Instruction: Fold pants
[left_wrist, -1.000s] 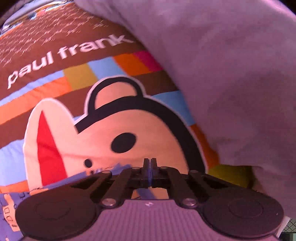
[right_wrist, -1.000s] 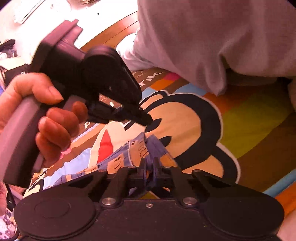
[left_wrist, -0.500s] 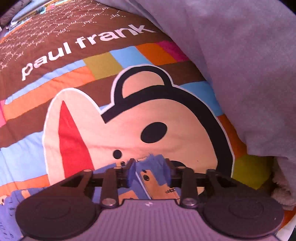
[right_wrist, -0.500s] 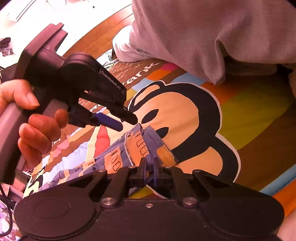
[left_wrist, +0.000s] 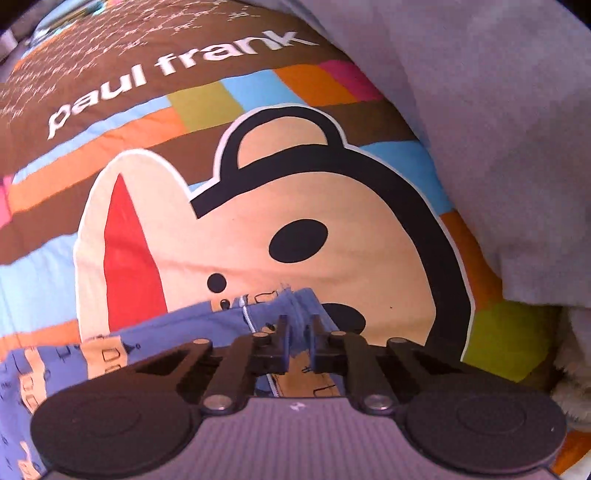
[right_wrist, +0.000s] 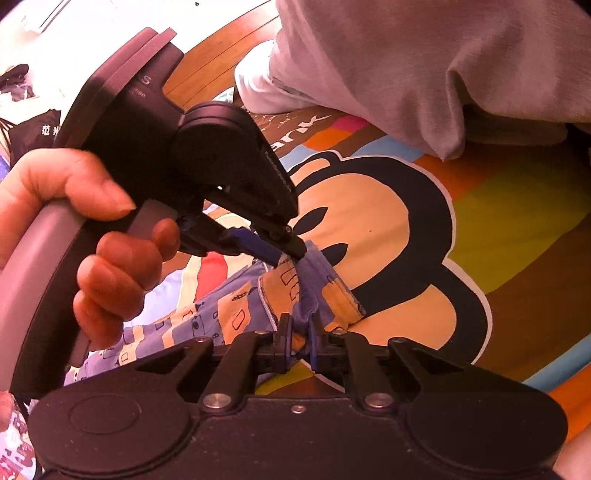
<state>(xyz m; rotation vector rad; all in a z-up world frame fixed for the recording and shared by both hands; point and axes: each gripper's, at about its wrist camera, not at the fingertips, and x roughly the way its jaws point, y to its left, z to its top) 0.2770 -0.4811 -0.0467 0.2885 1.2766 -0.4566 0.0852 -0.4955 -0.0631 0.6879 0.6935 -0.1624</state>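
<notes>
The pants (right_wrist: 236, 314) are small, blue and tan, with little drawings on them. They lie on a bright blanket (left_wrist: 332, 221) with a big cartoon face, and in the right view they run from the lower left up to the middle of the frame.

The left gripper (right_wrist: 286, 256) points down at the top edge of the pants. Its jaws are closing, with a fold of the blue cloth between them. A hand (right_wrist: 92, 240) holds it at the left of the frame.

The right gripper (right_wrist: 298, 341) has a bunch of the same edge between its jaws, which are opening a little, though the cloth looks pinched.

The pants look soft, thin and light, so they will flop and crease easily. The stitched edge looks thicker, so I think it is the best place to grab
</notes>
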